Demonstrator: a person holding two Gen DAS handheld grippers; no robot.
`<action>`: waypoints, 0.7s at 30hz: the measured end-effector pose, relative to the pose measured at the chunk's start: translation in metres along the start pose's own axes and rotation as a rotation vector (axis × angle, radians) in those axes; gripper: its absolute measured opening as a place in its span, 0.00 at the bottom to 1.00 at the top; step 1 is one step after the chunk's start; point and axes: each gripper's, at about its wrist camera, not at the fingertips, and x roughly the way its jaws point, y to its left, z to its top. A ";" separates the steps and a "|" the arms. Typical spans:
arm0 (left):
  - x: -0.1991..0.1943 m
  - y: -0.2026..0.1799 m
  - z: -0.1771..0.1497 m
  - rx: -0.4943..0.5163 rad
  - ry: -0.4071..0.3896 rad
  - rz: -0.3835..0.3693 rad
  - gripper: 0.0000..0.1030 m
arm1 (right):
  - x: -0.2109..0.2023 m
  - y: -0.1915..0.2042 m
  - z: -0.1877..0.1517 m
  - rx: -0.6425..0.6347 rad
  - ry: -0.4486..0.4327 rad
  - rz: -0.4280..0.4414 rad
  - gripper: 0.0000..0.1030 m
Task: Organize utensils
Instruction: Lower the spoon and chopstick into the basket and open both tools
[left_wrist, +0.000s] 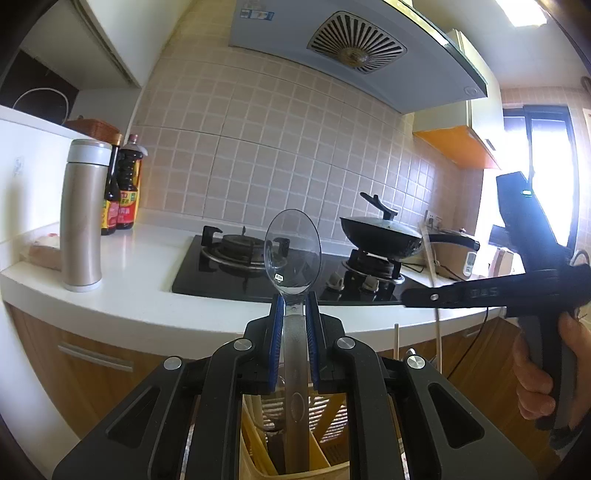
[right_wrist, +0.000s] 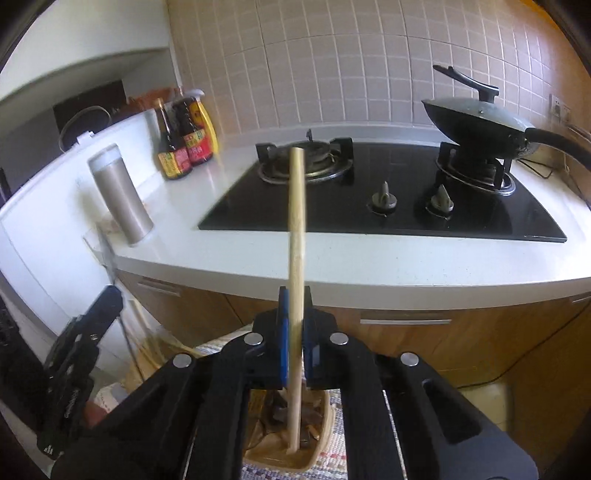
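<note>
My left gripper is shut on a clear plastic spoon, bowl pointing up, handle running down into a wooden utensil holder below. My right gripper is shut on a wooden stick-like utensil handle, held upright, its lower end in a woven holder with dark utensils. The right gripper also shows in the left wrist view at the right, held by a hand. The left gripper shows at the lower left of the right wrist view.
A white counter holds a black gas hob, a lidded black pan on the right burner, a steel thermos and sauce bottles. Wooden cabinet fronts lie below the counter edge. A range hood hangs above.
</note>
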 end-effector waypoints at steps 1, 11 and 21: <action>0.000 0.001 0.000 -0.009 -0.001 -0.003 0.10 | -0.006 0.001 -0.003 -0.005 -0.025 -0.002 0.04; -0.005 0.009 -0.001 -0.063 -0.018 -0.007 0.10 | -0.058 0.023 -0.054 -0.062 -0.455 -0.094 0.04; -0.004 0.013 -0.004 -0.079 -0.021 -0.031 0.10 | -0.034 0.025 -0.066 -0.083 -0.453 -0.120 0.04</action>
